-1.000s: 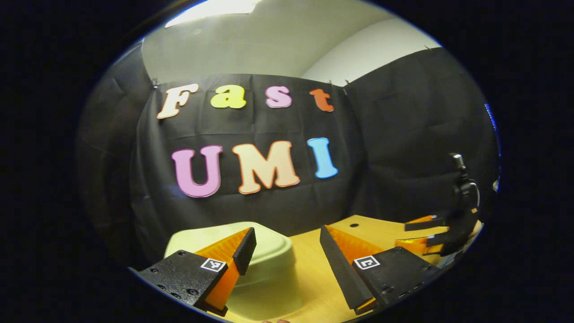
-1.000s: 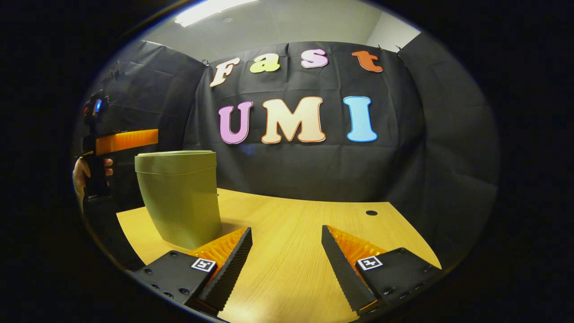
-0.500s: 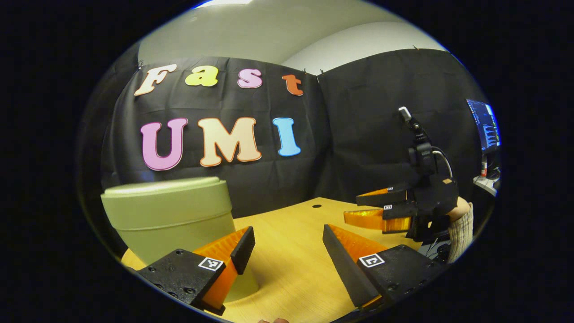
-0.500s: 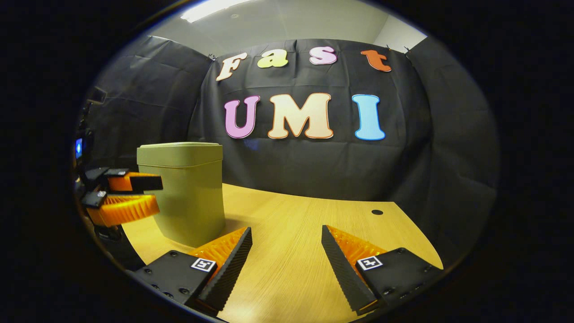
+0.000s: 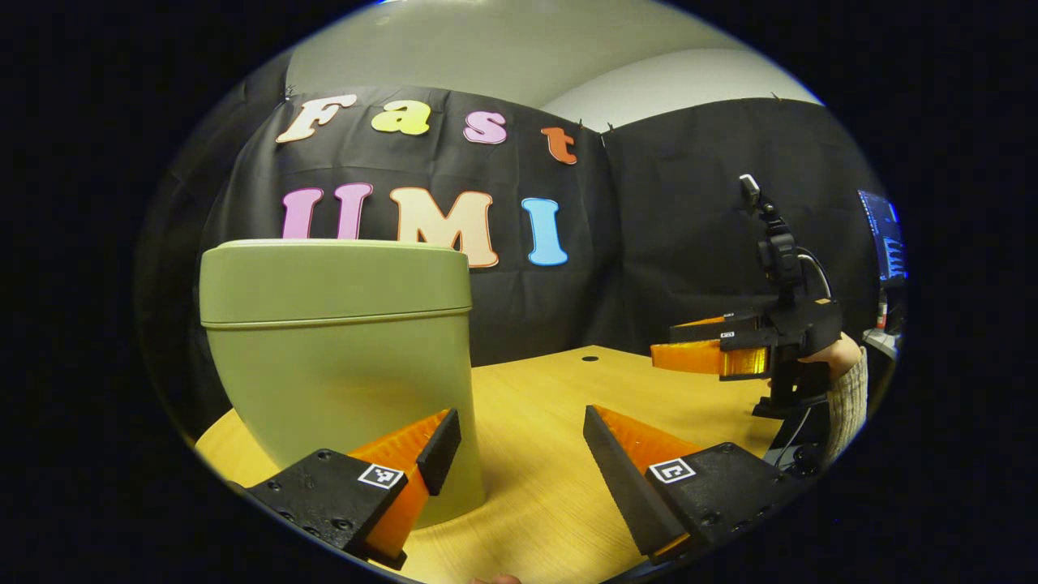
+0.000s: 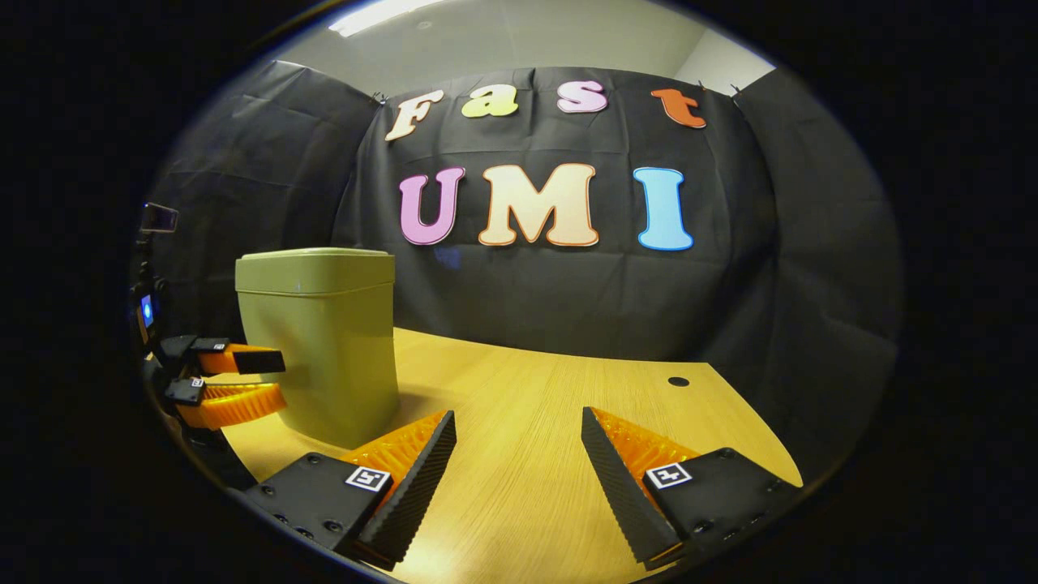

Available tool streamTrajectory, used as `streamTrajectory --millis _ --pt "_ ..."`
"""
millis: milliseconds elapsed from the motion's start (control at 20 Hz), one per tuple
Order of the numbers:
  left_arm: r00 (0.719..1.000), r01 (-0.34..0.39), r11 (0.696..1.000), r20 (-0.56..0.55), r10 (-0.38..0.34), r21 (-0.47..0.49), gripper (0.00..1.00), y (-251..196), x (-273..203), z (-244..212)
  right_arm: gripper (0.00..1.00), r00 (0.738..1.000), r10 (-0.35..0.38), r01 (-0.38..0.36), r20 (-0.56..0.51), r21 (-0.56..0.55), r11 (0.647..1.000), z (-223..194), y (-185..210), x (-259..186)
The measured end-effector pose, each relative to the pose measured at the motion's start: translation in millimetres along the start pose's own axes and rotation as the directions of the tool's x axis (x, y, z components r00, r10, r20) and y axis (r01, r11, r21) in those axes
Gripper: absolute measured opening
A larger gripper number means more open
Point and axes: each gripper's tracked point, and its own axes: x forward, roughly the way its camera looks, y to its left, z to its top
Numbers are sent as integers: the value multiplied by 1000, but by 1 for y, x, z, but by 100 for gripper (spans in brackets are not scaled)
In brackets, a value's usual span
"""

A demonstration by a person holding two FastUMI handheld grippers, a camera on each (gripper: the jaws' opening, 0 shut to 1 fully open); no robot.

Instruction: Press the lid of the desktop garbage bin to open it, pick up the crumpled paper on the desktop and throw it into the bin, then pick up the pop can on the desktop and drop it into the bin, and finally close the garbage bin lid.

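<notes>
Lowered left claw sits beside green bin, lid seemingly shut.

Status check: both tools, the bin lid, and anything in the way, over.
Left tool open, empty, beside the garbage bin. Right tool open, empty, over bare desktop. Bin lid shut. Nothing in the way.

walls: I'm seeing black cloth hanging creased on all sides | above: I'm seeing pale wall and ceiling with a light glowing | table: light wood, a round hole showing near its far edge | far right: a screen is glowing
</notes>
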Motion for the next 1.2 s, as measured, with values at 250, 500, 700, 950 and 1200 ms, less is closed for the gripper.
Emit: streamTrajectory --millis 250,500,700,950,1200 --pt "1000 20 1000 1 -20 -6 94 -5 -8 -6 98 1000 19 -19 -1 -27 999 0 11 3" --pt "1000 18 1000 -22 -18 -18 94 -5 -12 -13 98 1000 21 -21 -4 -31 999 0 11 5" --pt "999 11 1000 -33 -12 -19 94 -2 -12 -16 98 1000 18 -19 -6 -25 1000 -2 10 4" --pt "999 -14 1000 -39 14 -15 94 2 -14 -15 98 1000 9 -9 -4 -37 999 -2 9 3" --pt "999 -9 1000 -42 9 -17 94 -5 -17 -14 98 1000 14 -14 6 -31 999 2 11 -1"
